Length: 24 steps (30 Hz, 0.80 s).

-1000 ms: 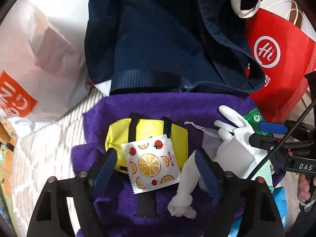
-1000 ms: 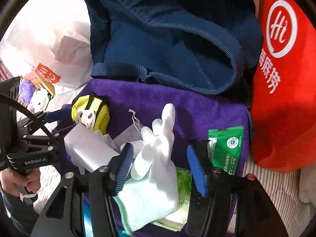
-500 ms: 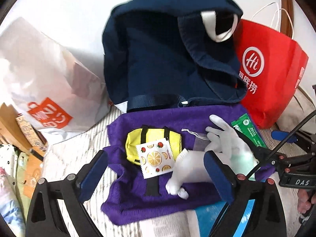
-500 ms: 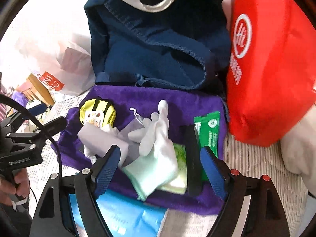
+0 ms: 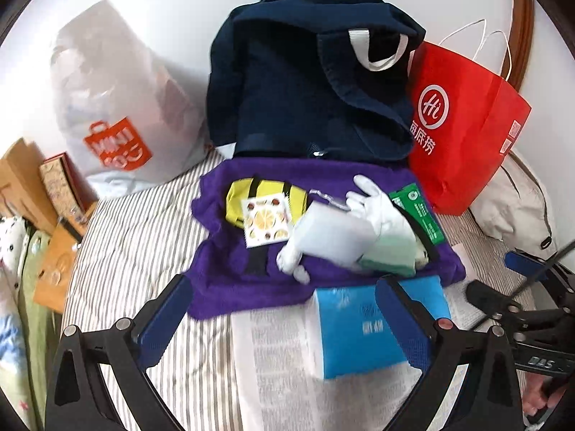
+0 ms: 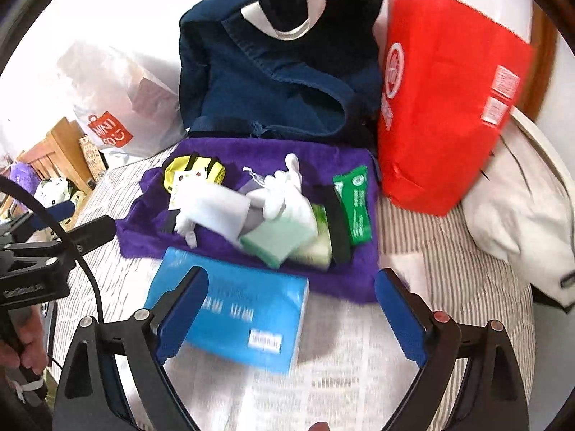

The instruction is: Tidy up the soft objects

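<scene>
left gripper [image 5: 284, 309]: jaws spread wide, just been opening, nothing between the pads; only bedding, towel edge and blue pack behind the gap.
right gripper [image 6: 291, 309]: jaws spread wide, just been opening, nothing pinched; blue pack lies in the gap, untouched.
purple towel [image 5: 230, 280]: flat on the striped bed cover [image 5: 129, 237], ahead of both grippers, all the small soft items piled on it.
yellow pouch [image 5: 237, 197]: on the towel's far-left part, ahead of the left gripper's left finger; black straps over it.
fruit-print sachet [image 5: 266, 221]: lies on the yellow pouch's near side, overlapping it.
white glove [image 5: 373, 201]: on the towel ahead of the left gripper's right finger, fingers pointing away; a second white piece crosses just left of it, blurred.
mint cloth [image 5: 388, 255]: under the glove's cuff, near edge of the towel.
green sachet [image 6: 355, 204]: far right of the towel, ahead of the right gripper's right finger, beside a black strap [image 6: 336, 226].
blue pack [image 6: 233, 309]: off the towel's near edge, on printed paper [image 6: 323, 377], closest item to both grippers.
navy bag [image 5: 305, 86]: upright beyond the towel, mouth open, white handle loop on top.
red bag [image 5: 463, 125]: right of the navy bag, touching it.
white plastic bag [image 5: 107, 107]: far left, well apart from the towel.
hands: one partly visible at each frame's lower outer edge, gripping the other tool's handle.
</scene>
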Available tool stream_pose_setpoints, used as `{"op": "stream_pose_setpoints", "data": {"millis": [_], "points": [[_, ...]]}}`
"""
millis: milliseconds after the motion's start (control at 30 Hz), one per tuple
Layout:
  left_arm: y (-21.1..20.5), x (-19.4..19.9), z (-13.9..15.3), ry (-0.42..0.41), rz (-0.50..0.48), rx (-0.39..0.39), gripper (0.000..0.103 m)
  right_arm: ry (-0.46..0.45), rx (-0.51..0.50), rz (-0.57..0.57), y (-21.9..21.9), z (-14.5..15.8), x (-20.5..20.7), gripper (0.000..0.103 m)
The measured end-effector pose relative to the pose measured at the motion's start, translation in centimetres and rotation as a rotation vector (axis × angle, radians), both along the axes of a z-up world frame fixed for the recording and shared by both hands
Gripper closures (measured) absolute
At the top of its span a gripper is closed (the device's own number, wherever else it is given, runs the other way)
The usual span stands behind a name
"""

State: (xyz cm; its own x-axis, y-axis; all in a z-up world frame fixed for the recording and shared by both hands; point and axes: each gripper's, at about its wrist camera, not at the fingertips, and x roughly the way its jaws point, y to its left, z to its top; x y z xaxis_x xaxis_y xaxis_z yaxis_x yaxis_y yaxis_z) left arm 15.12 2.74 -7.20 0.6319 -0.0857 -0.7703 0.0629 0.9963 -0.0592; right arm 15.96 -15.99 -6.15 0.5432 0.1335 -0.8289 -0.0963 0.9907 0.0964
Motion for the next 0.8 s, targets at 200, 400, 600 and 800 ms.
{"op": "stream_pose_setpoints", "data": {"millis": [200, 400, 600, 800], "points": [[0.4, -3.0, -0.3, 0.022, 0.038, -0.007, 0.000, -0.020, 0.026, -0.015, -1.0, 1.5, -3.5, 0.010], [0.0, -6.1, 0.4, 0.011, 0.046, -0.007, 0.000, -0.034, 0.022, -0.028, -1.6, 3.0, -6.9, 0.010], [-0.9, -9.3, 1.7, -0.014, 0.050, 0.002, 0.000, -0.046, 0.006, -0.034, -2.0, 3.8, -9.3, 0.009], [-1.4, -11.0, 3.2, -0.043, 0.053, 0.006, 0.000, -0.046, 0.004, -0.043, -2.5, 4.2, -10.6, 0.009]]}}
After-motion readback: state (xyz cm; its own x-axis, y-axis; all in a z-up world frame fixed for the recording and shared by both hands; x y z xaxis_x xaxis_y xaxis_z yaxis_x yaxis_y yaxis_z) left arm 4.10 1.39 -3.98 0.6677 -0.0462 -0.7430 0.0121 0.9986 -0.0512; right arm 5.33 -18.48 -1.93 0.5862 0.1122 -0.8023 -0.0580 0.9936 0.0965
